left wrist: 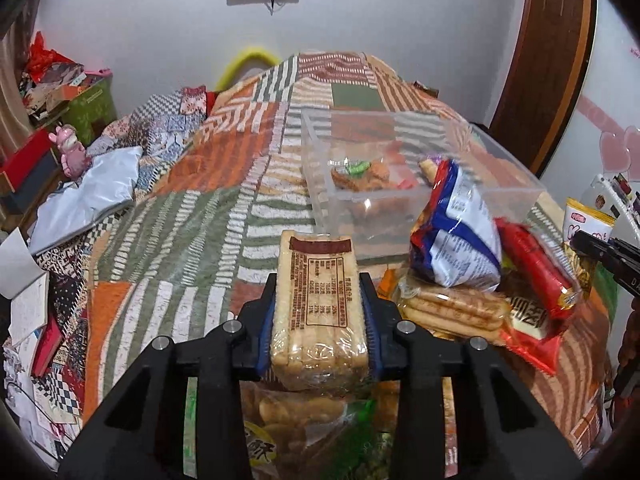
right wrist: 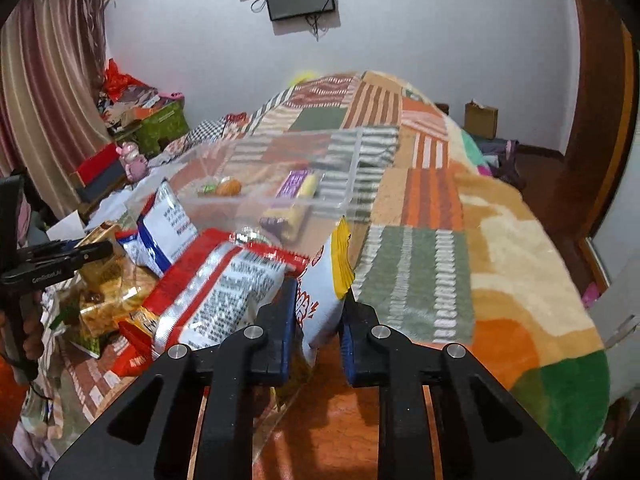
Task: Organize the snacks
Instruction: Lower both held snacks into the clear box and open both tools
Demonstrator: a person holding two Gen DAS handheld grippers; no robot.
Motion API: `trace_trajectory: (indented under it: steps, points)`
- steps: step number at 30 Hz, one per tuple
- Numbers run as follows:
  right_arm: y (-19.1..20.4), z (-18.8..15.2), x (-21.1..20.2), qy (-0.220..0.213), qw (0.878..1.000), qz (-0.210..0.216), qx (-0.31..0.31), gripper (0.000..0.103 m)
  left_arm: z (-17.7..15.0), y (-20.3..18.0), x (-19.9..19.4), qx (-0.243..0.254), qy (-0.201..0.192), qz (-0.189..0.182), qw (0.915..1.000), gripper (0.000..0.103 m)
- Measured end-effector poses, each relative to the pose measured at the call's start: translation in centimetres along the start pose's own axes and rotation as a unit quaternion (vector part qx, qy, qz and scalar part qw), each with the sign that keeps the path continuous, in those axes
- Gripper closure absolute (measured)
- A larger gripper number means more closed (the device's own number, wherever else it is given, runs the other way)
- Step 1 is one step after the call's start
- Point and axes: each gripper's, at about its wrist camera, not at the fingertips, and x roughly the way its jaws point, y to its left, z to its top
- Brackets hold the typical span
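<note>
Biscuit pack [left wrist: 318, 308], clear-wrapped with a brown label, sits clamped between the left gripper [left wrist: 319, 320] pads, its long axis pointing forward to the clear plastic bin [left wrist: 400, 184] on the bed. Right gripper [right wrist: 316, 332], half open, straddles a white-and-yellow snack bag [right wrist: 326, 280].

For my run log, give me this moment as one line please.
left gripper: shut on biscuit pack | right gripper: around white-yellow snack bag, grip unclear | clear bin: few snacks inside
</note>
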Motion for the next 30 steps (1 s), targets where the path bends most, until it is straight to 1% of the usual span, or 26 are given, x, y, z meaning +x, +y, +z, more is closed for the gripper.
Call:
trace_trajectory:
  steps: [4,10,18,24,30]
  points:
    - [0.0,0.9,-1.2,-0.022,1.0,-0.012,-0.005,0.086,0.5,-0.2,-1.3,0.001,-0.015,-0.002,0.9999,0.067]
    - [0.4,2.7,-2.5,-0.055,0.998,-0.01,-0.007,0.086,1.5,-0.7,-2.8,0.007,-0.035,-0.001,0.9994,0.067]
    - [1.3,4.9,-1.9,-0.082,0.996,0.006,-0.019,0.086,4.1,-1.3,-3.6,0.001,-0.064,-0.012,0.9979,0.067]
    - [2.2,6.7,-0.5,-0.089,0.995,0.026,-0.027,0.086,6.1,-2.3,-2.5,0.002,-0.075,-0.02,0.997,0.067]
    - [3.0,8.2,1.4,-0.085,0.995,0.041,-0.039,0.086,7.8,-2.9,-0.4,0.002,-0.066,-0.03,0.9974,0.067]
